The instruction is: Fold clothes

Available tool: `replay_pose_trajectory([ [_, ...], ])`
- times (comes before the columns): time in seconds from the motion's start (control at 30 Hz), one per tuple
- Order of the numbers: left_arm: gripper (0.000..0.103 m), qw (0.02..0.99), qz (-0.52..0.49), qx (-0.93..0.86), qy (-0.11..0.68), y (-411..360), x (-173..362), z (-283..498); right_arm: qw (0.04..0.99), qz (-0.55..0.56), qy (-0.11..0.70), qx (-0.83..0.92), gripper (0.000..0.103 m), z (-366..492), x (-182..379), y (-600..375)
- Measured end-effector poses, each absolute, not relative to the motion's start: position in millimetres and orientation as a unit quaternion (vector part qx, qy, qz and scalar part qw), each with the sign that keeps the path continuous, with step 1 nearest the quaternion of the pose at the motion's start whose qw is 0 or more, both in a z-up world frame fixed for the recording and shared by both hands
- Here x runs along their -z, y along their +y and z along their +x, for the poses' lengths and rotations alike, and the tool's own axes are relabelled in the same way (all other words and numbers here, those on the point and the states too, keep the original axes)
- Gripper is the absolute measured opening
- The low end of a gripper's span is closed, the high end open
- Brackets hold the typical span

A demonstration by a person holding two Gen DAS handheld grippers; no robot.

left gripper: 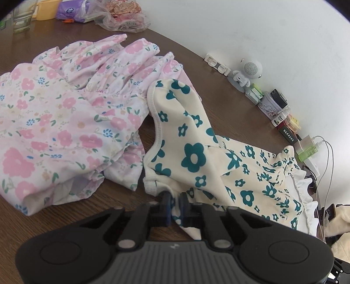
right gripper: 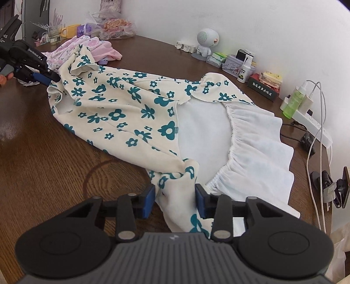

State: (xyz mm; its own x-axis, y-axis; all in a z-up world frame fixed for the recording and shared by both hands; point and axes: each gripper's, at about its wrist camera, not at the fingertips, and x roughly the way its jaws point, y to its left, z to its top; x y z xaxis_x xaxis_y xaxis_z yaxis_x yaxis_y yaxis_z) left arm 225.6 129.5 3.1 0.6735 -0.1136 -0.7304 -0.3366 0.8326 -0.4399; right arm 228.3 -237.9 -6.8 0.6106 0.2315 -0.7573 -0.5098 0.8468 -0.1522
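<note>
A cream dress with teal flowers (right gripper: 122, 109) and a white ruffled hem (right gripper: 258, 139) lies spread across the brown table (right gripper: 43, 166). My left gripper (left gripper: 175, 207) is shut on the dress's shoulder edge (left gripper: 188, 153); it also shows in the right wrist view (right gripper: 51, 79) at the far left. My right gripper (right gripper: 175, 201) is partly open, its blue pads either side of a bunched sleeve of the dress, not pinching it.
A pink floral garment (left gripper: 54, 122) lies crumpled to the left of the dress. Along the wall stand a white robot speaker (right gripper: 205, 43), small boxes and bottles (right gripper: 245, 65), a power strip with cables (right gripper: 310, 122), a yellow mug (right gripper: 70, 30) and plastic bags (left gripper: 122, 17).
</note>
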Motion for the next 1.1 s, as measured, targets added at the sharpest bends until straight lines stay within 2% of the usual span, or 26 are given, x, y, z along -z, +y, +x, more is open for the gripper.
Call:
replay_pose_trajectory([
  [0.1,0.001,0.876,-0.271,-0.066,0.393,128.3,-4.1,222.9,0.885,-0.172,0.382,-0.202,0.007,224.9,7.8,-240.6],
  [0.17,0.001,0.881,-0.262,-0.067,0.387,127.5,-5.6,220.0,0.890,-0.176,0.371,-0.197,0.005,219.4,5.7,-240.3],
  [0.37,0.001,0.921,-0.208,-0.039,0.327,123.1,-45.6,169.0,0.911,-0.225,0.301,-0.167,0.004,177.3,-27.8,-236.8],
  [0.5,0.001,0.932,-0.191,-0.015,0.308,121.1,-62.5,128.5,0.908,-0.255,0.288,-0.167,0.004,140.8,-47.2,-228.3],
  [0.6,0.001,0.923,-0.198,-0.020,0.331,125.8,-45.1,110.0,0.896,-0.259,0.311,-0.180,0.004,106.6,-50.6,-222.7],
  [0.8,0.004,0.890,-0.205,-0.022,0.406,134.2,5.8,92.3,0.868,-0.232,0.397,-0.186,0.005,69.7,-8.4,-220.0],
  [0.9,0.022,0.890,-0.207,-0.019,0.405,141.9,-5.4,82.6,0.872,-0.189,0.408,-0.193,0.013,64.7,-19.6,-224.5],
  [0.93,0.032,0.895,-0.200,-0.014,0.399,145.4,-15.0,79.2,0.877,-0.164,0.404,-0.202,0.023,64.0,-31.1,-228.5],
  [0.97,0.044,0.900,-0.187,-0.008,0.394,146.7,-26.6,78.3,0.881,-0.139,0.400,-0.211,0.039,63.2,-42.7,-232.5],
  [1.03,0.054,0.912,-0.141,0.013,0.385,142.3,-53.4,84.6,0.894,-0.124,0.371,-0.220,0.051,73.4,-72.6,-236.9],
  [1.1,0.056,0.922,-0.083,0.046,0.377,129.5,-75.0,99.9,0.904,-0.124,0.342,-0.224,0.051,90.8,-100.4,-236.9],
])
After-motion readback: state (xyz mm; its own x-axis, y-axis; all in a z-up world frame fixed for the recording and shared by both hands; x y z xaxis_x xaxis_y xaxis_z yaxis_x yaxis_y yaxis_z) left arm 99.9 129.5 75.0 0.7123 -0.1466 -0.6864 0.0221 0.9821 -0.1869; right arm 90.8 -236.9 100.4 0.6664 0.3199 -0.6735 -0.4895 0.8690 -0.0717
